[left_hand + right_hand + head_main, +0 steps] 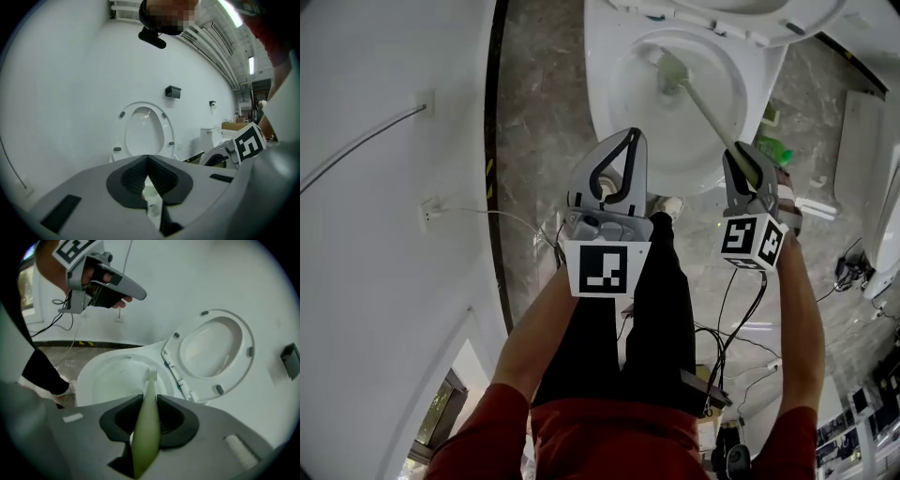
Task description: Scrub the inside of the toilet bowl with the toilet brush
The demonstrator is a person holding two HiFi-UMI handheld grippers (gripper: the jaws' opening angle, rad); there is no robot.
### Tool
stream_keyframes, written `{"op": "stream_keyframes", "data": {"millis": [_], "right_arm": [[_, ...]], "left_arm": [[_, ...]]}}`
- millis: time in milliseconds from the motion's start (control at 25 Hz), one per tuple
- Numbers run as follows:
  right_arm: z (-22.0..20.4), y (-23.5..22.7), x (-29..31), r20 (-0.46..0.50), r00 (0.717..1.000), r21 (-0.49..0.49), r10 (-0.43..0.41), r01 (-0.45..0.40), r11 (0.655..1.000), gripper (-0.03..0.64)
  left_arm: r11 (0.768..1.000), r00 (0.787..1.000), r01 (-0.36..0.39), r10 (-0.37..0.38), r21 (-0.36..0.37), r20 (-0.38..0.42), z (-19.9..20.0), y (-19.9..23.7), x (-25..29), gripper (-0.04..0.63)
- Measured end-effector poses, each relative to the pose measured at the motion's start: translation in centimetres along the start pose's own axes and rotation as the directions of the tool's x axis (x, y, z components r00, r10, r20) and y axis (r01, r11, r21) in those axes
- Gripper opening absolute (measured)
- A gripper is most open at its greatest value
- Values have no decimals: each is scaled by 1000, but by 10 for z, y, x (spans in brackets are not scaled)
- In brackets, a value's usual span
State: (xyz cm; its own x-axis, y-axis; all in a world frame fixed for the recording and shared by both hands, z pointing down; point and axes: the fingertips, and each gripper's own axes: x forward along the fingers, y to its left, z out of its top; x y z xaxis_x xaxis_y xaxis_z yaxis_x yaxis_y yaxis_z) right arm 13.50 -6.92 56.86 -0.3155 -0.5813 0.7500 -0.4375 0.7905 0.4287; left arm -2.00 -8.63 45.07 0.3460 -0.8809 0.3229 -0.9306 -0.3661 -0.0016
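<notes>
A white toilet bowl (623, 89) stands at the top of the head view, its seat and lid (213, 345) raised against the wall. My right gripper (748, 173) is shut on the pale green handle of the toilet brush (703, 103). The brush head (667, 73) is down inside the bowl, near its far side. In the right gripper view the toilet brush (146, 416) runs out between the jaws to its white bristles (151, 375) over the bowl (108, 380). My left gripper (617, 169) hangs shut and empty just in front of the bowl's near rim.
A white wall (384, 234) with a socket and cable (429, 214) is close on the left. A green bottle (773, 150) stands on the marble floor right of the bowl. Cables (741, 337) and another white fixture (862, 159) lie to the right. The person's legs are below.
</notes>
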Motion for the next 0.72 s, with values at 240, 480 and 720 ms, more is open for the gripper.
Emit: {"op": "stream_keyframes", "data": {"millis": [240,480,720], "right_arm": [[-3,-3,26,-3,998,-342,64,-62,938,103],[-19,-12,45,-46,996,-499,77,-90,862,103],[-37,-23,54,-81,994,-552,73,-106,827,103]], "left_arm": [[1000,1000,-16,16,-18,-16,-4,4,5,5],[1000,1000,-17,16,-19,-19,-6,5,11,6],[1000,998,-9,8,-19,-58,-15,2,17,6]]}}
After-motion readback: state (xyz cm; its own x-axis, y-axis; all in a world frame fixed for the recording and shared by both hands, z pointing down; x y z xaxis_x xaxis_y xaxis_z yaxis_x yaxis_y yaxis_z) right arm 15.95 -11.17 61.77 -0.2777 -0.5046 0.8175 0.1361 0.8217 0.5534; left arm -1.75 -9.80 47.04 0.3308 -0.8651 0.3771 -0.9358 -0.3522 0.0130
